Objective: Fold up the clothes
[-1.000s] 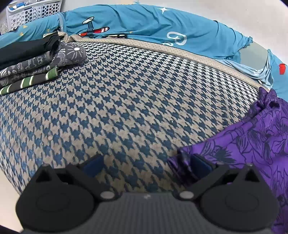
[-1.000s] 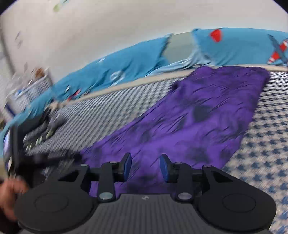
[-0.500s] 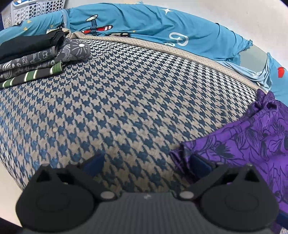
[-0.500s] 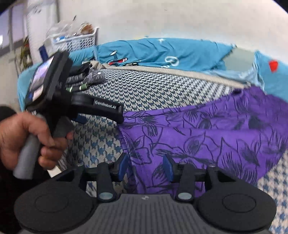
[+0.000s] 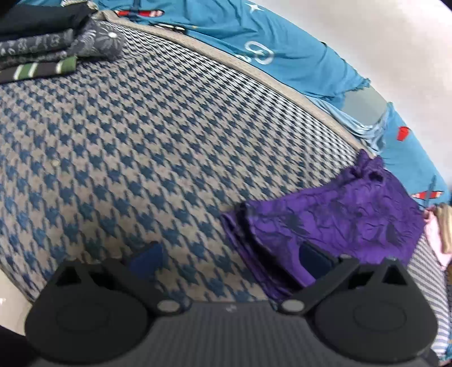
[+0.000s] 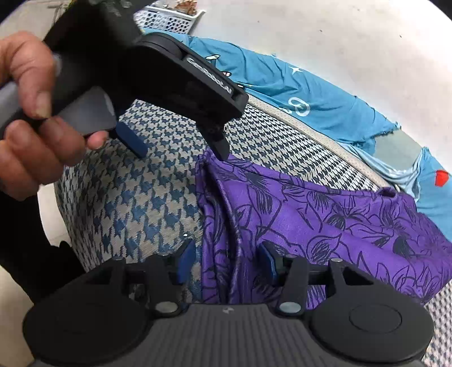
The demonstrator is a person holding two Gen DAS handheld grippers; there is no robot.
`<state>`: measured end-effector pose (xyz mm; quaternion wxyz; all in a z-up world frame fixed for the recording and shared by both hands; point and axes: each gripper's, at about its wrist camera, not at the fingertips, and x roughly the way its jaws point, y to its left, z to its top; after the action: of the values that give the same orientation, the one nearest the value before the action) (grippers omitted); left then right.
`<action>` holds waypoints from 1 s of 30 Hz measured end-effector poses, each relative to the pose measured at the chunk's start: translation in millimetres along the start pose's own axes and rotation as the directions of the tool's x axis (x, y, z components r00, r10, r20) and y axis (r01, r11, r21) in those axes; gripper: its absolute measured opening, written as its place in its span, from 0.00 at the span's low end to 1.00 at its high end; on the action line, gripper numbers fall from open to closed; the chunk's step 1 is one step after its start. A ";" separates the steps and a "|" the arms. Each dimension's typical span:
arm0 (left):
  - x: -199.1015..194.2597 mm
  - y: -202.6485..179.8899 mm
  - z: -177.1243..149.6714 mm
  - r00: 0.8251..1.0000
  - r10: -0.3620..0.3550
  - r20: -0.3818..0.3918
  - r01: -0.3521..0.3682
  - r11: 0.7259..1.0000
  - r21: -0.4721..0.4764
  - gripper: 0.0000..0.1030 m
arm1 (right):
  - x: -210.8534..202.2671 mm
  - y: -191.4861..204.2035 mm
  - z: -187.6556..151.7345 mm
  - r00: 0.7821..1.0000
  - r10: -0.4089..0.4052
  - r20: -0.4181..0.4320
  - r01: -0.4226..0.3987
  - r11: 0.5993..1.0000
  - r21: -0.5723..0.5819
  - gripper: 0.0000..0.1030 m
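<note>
With a stack of folded clothes set aside, the purple floral garment is being straddled, half-folded, by the left claw and right claw, both apart.

A bed against a pale wall

A blue-and-beige houndstooth cover spreads over the bed, a teal printed sheet bunched along its far edge below the plain white wall. A white plastic basket stands at the back.

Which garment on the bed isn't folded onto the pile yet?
The purple floral one, lying loose near both tongs. The black, grey patterned and green-striped pieces are already stacked at the far corner.
</note>
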<state>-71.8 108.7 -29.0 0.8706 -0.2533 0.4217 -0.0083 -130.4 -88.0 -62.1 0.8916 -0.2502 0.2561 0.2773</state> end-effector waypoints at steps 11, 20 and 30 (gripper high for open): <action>5.4 -13.2 -6.3 0.984 -0.159 -0.084 0.158 0.987 -0.028 1.00 | -7.4 -28.7 9.1 0.999 -0.017 0.044 0.009 0.985 0.175 0.13; 24.6 -17.3 -11.0 0.927 -0.349 -0.137 0.324 0.930 -0.172 1.00 | -16.3 -63.3 18.2 0.995 0.051 0.087 -0.081 0.918 0.388 0.14; 47.5 -37.8 -4.4 0.930 -0.353 -0.104 0.333 0.928 -0.170 0.87 | -20.8 -61.1 17.5 0.994 0.070 0.080 -0.095 0.922 0.377 0.14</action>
<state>-36.9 63.0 -49.0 0.8042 -0.3865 0.4274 -0.1457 -101.8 -129.4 -18.2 0.9186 -0.0528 0.2861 0.2675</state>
